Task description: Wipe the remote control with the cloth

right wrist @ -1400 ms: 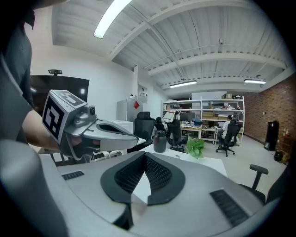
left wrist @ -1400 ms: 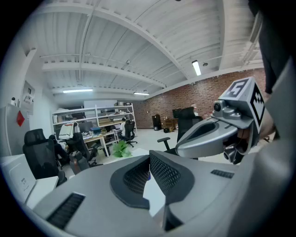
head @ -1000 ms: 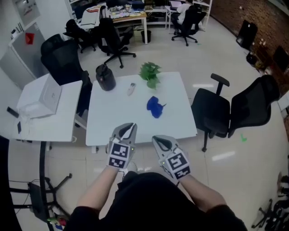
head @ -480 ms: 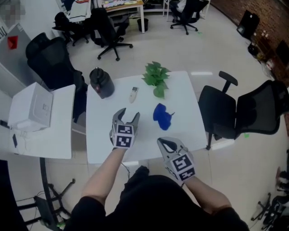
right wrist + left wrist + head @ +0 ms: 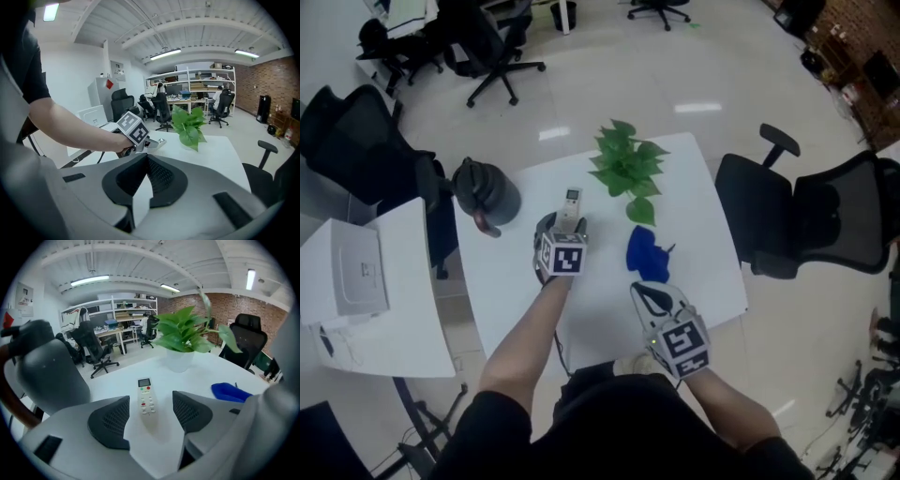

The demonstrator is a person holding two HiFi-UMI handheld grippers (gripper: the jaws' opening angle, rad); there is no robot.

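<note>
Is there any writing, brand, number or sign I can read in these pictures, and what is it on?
Nothing reads clearly.
remote control: button labels and small screen, too blurred to read.
wall poster: too small to read.
left gripper (jaws opening, remote control between them) and right gripper: their cubes bear black-and-white square patterns only, no letters.
</note>
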